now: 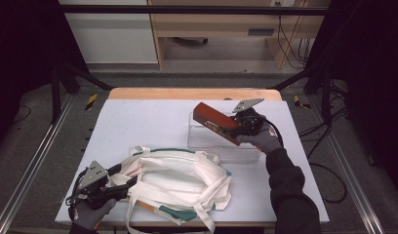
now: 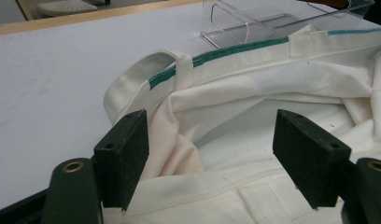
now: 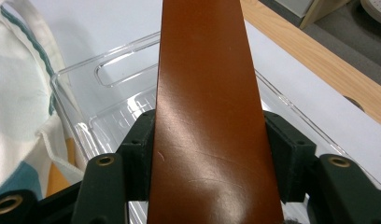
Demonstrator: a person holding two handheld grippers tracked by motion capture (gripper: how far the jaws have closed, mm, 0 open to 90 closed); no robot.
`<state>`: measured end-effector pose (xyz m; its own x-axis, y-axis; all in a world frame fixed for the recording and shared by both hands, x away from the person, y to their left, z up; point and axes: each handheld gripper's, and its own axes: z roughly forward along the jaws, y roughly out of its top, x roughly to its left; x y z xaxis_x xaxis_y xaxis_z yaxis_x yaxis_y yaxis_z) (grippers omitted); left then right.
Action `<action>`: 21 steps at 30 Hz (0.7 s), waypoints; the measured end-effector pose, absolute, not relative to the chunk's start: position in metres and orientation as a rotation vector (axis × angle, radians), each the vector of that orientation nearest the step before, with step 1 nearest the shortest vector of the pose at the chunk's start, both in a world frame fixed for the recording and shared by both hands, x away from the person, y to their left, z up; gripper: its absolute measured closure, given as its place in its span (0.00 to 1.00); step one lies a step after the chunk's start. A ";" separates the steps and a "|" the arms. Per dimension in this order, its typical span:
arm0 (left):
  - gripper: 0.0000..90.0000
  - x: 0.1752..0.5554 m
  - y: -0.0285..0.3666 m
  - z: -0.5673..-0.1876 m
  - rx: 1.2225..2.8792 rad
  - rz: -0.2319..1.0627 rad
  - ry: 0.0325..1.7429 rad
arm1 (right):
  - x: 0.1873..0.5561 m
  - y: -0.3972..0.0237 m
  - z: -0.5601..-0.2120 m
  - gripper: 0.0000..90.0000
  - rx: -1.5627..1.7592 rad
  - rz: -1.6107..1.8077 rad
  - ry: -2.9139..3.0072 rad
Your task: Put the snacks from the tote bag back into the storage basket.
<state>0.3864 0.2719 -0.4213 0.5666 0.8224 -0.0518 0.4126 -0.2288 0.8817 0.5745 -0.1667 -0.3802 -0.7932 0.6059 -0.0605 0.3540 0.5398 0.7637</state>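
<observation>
The right gripper [image 1: 238, 127] holds a brown box [image 1: 217, 123] tight between its two pads, right of the middle of the high view. The box is long and slanted, and it hangs over the clear tray [image 1: 203, 141]. The grip is at one end, so the far end could dip and bump the tray wall. The box looks smooth and shiny in the right gripper view, so it might slip out.

The left gripper [image 1: 123, 189] is at the lower left, with its jaws wide apart around the edge of the white bag [image 1: 180, 183]. The pads do not pinch the cloth. If it pulls now, the soft bag could slide away, or a strap could catch on a jaw.
</observation>
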 end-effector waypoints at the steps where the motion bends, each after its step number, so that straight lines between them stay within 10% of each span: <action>1: 0.30 0.387 0.272 -0.421 1.848 0.540 1.008 | 0.575 -0.167 -0.381 0.48 0.785 1.110 2.467; 21: 0.30 0.386 0.272 -0.421 1.847 0.539 1.005 | 0.579 -0.153 -0.398 0.48 0.770 1.030 2.547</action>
